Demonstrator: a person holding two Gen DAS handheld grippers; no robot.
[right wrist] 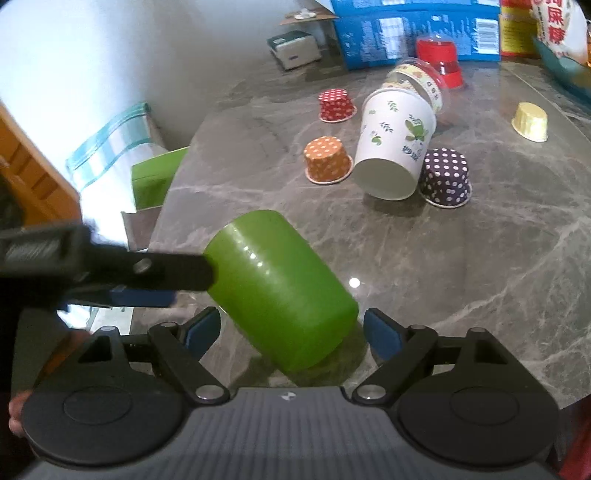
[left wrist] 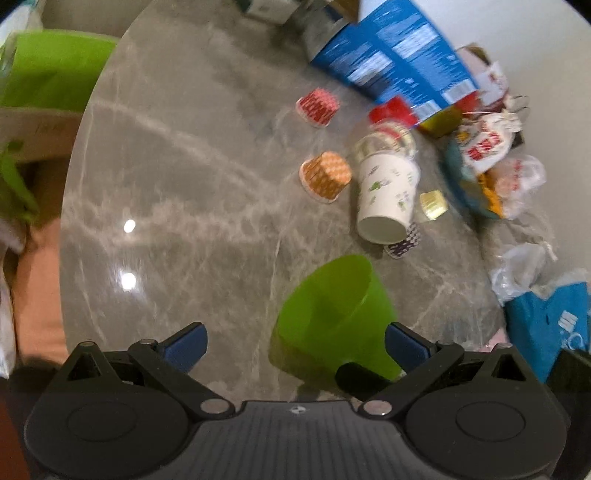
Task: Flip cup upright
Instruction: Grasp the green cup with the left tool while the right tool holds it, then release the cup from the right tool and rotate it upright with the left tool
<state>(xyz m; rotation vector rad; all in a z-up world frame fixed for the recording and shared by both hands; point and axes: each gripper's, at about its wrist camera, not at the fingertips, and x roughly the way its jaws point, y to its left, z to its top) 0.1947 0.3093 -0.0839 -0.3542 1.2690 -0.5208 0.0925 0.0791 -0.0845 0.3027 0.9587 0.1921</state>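
A green plastic cup (right wrist: 280, 295) lies tilted on its side on the grey marble table (right wrist: 480, 277). In the right wrist view it sits between the open fingers of my right gripper (right wrist: 291, 332), its base pointing up and left. My left gripper shows there as a black arm (right wrist: 110, 269) reaching in from the left and touching the cup's base. In the left wrist view the cup (left wrist: 332, 314) shows its open mouth, between the wide-open fingers of my left gripper (left wrist: 295, 343).
A white paper cup (right wrist: 395, 144) lies tipped on the table. Around it stand upside-down dotted baking cups: orange (right wrist: 327, 158), red (right wrist: 336, 105), purple (right wrist: 445, 177), gold (right wrist: 530, 122). Blue boxes (right wrist: 413, 33) and bags (left wrist: 517, 177) line the far edge.
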